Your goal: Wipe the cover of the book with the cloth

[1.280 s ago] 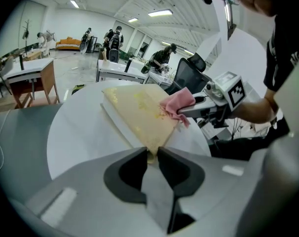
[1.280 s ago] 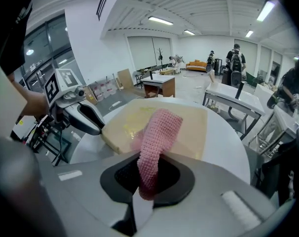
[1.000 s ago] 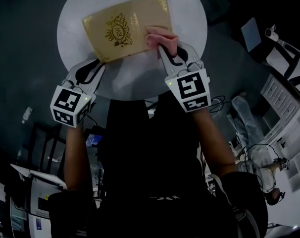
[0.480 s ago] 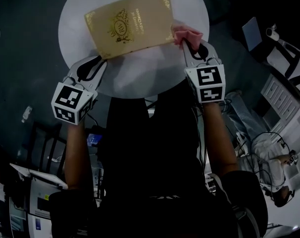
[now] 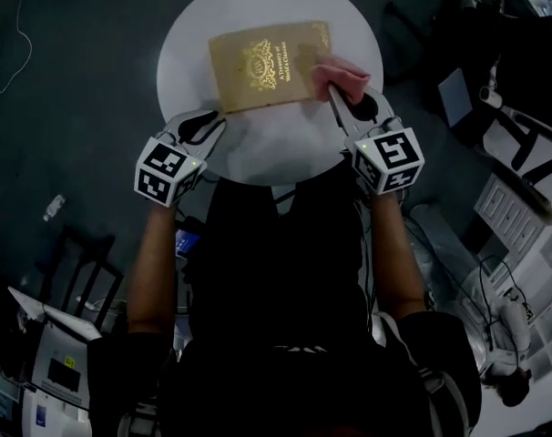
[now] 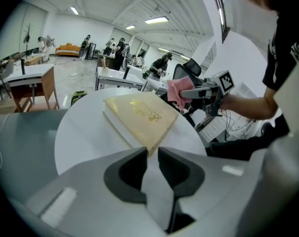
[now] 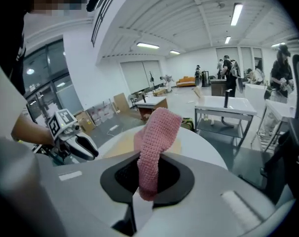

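Note:
A gold book point(image 5: 270, 65) with an ornate cover lies on the round white table point(image 5: 258, 153). At the book's near left corner my left gripper point(image 5: 217, 124) has its jaws closed to a narrow gap on that corner point(image 6: 150, 147). My right gripper point(image 5: 335, 94) is shut on a pink knitted cloth point(image 5: 342, 76), which rests against the book's right edge and overlaps the cover. In the right gripper view the cloth point(image 7: 157, 137) stands up out of the jaws and hides part of the book behind it. From the left gripper view the right gripper point(image 6: 204, 90) is across the table.
Dark floor surrounds the table. White furniture and cables point(image 5: 522, 217) crowd the right side, and a desk with equipment point(image 5: 57, 362) sits at lower left. The person's torso is close to the table's near edge. Desks and people stand far off in the gripper views.
The right gripper carried the cloth off the book's right side and has come back to its right edge. The left gripper has stayed at the book's corner. The head view has shifted.

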